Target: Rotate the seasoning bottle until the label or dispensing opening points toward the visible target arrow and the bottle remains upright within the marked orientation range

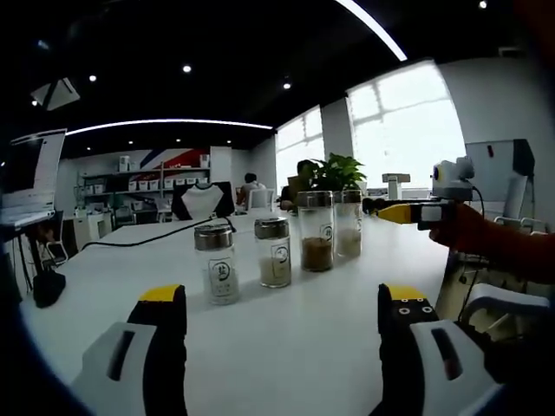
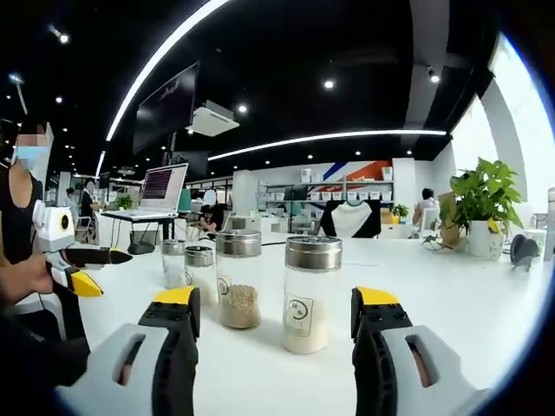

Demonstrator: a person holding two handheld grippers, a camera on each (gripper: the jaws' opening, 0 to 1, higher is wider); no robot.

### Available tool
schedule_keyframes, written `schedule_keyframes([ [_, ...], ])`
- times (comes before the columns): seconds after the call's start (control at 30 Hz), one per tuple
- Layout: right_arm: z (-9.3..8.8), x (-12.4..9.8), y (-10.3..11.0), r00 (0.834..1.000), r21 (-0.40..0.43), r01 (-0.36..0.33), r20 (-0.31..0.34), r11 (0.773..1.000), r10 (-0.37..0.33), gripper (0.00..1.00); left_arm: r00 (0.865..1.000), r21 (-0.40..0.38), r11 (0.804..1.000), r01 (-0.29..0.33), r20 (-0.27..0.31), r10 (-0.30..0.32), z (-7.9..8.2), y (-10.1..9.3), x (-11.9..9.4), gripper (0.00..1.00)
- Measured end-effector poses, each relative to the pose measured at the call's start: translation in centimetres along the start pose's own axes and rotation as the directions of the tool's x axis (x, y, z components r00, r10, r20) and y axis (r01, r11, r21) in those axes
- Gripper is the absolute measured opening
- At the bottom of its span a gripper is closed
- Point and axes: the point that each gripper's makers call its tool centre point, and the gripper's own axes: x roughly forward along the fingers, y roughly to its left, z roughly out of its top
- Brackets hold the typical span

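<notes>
Four glass seasoning bottles with metal caps stand upright in a row on the white table (image 1: 329,347). In the left gripper view the nearest bottle (image 1: 217,264) holds white powder, then come a second bottle (image 1: 274,253), a brown-filled bottle (image 1: 316,232) and the far bottle (image 1: 349,224). My left gripper (image 1: 283,299) is open, short of the row. The right gripper (image 1: 408,212) hovers by the far end, held by a hand. In the right gripper view the nearest bottle (image 2: 312,295) shows its label ahead of my open right gripper (image 2: 277,299), untouched. The left gripper (image 2: 87,273) shows at the left.
A potted plant (image 2: 486,204) and a dark round object (image 2: 523,250) sit at the table's far right. A black cable (image 1: 147,238) runs across the far side. A laptop (image 2: 160,191) stands on another desk, with people seated and shelves behind.
</notes>
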Motion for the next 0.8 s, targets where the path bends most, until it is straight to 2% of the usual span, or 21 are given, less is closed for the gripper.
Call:
schedule_keyframes([
  [0.23, -0.7, -1.4, 1.1, 0.999, -0.034, -0.022, -0.024, 0.999, 0.021, 0.84, 1.0, -0.004, 1.0, -0.001, 0.006, 0.001, 0.7, 0.7, -0.6, 0.98],
  [0.4, -1.8, -2.3, 1.3, 0.999, 0.015, -0.018, -0.039, 1.0, 0.018, 0.87, 1.0, -0.012, 1.0, 0.0, 0.013, 0.0, 1.3, 0.1, -0.7, 0.99],
  [0.5, -2.6, -2.5, 1.5, 0.997, 0.019, -0.019, -0.073, 1.0, 0.021, 0.89, 1.0, -0.021, 1.0, -0.004, 0.02, 0.004, 1.5, 0.0, -0.8, 0.99],
  [0.67, -1.7, -3.2, 1.8, 0.998, 0.04, -0.026, -0.052, 0.999, 0.028, 0.92, 1.0, -0.029, 0.999, -0.017, 0.007, 0.017, 1.0, 0.1, -1.0, 0.99],
  [0.8, -1.6, -4.2, 2.0, 0.998, 0.05, -0.025, -0.048, 0.998, 0.027, 0.95, 1.0, -0.037, 0.999, -0.021, 0.004, 0.021, 0.6, -0.2, -1.6, 0.99],
])
